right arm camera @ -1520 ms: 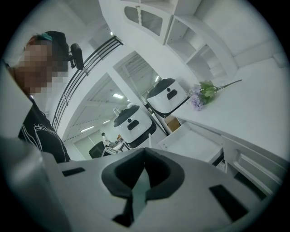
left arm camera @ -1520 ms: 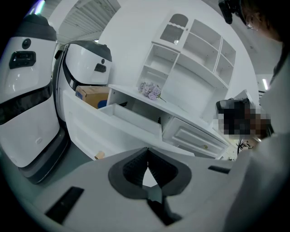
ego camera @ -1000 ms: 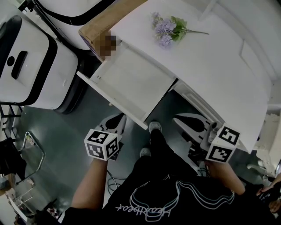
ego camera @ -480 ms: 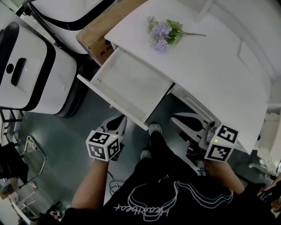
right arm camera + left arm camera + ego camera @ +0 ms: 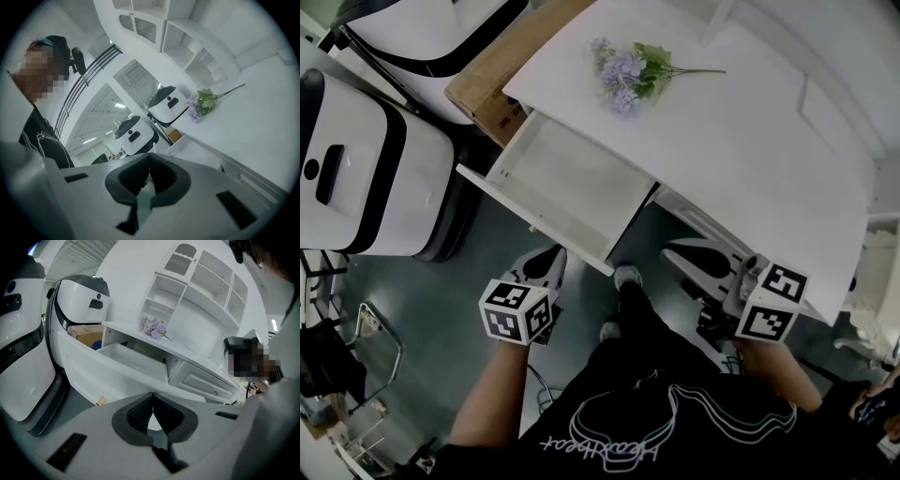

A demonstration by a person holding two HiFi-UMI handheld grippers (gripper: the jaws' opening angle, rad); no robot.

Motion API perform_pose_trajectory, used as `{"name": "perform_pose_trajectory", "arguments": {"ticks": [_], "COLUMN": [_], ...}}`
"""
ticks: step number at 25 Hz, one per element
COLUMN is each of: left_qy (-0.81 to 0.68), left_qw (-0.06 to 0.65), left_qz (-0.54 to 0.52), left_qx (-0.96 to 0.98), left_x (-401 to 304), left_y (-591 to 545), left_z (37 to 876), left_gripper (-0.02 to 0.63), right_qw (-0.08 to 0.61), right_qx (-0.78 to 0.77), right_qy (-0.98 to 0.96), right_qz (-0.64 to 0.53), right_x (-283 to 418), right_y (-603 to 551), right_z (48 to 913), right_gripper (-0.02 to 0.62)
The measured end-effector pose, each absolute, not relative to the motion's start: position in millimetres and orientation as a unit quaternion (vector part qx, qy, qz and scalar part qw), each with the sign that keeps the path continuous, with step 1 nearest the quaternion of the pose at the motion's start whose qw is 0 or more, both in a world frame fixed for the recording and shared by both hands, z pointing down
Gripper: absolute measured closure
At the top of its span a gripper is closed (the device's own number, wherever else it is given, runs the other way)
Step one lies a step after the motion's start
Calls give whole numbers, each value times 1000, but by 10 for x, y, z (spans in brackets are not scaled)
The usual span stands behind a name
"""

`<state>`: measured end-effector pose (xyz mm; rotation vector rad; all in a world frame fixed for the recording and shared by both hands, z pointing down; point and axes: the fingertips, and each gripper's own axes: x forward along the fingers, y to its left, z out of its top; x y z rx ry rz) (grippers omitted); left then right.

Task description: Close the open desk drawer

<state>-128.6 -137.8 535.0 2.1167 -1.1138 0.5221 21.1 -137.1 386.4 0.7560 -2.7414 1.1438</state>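
Flanking open drawer (image 5: 572,186): cardboard box (image 5: 492,77), white machine (image 5: 356,173).

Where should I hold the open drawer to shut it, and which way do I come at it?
Go for the drawer's flat front panel, near the little knob. Come from in front, facing the desk: the drawer sticks straight out and slides back under it. The left gripper is nearest; its jaws are together, so a push should do.
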Motion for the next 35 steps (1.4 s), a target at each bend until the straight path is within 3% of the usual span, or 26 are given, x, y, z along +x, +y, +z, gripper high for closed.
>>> {"name": "perform_pose_trajectory", "arguments": {"ticks": [35], "left_qy": [-432], "left_qw": [328], "left_qz": [188], "left_qx": [819], "left_x": [-728], "left_y": [-2139], "left_z": [5360], "left_gripper": [601], "right_qw": [47], "right_qx": [240], "right_qy": [-891], "right_qz": [383], "right_x": [476], "right_y": [-1793], "right_z": [4036], "right_gripper": [589]}}
